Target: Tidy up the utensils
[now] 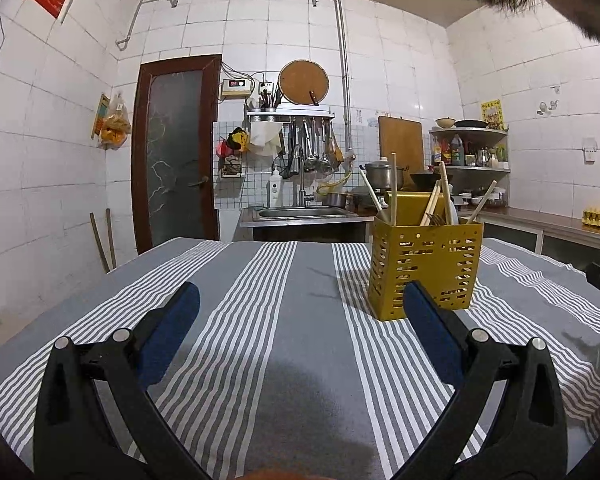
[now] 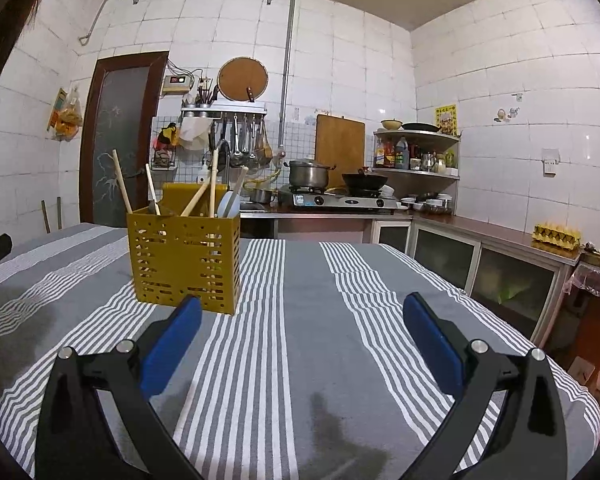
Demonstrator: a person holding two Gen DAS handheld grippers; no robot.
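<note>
Blue-padded and spread wide with nothing between its fingers, the left gripper (image 1: 300, 312) hovers over the striped table (image 1: 284, 344). Ahead to its right stands the yellow utensil caddy (image 1: 424, 270), chopsticks (image 1: 444, 198) upright inside, likely already sorted. Further right, the right gripper (image 2: 302, 314) hovers equally agape and empty.

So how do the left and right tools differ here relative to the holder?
The left tool has the yellow holder ahead on its right side; the right tool has the holder on its left. In each view the nearer pad overlaps the holder's base. Both are open, empty, above the striped cloth.
</note>
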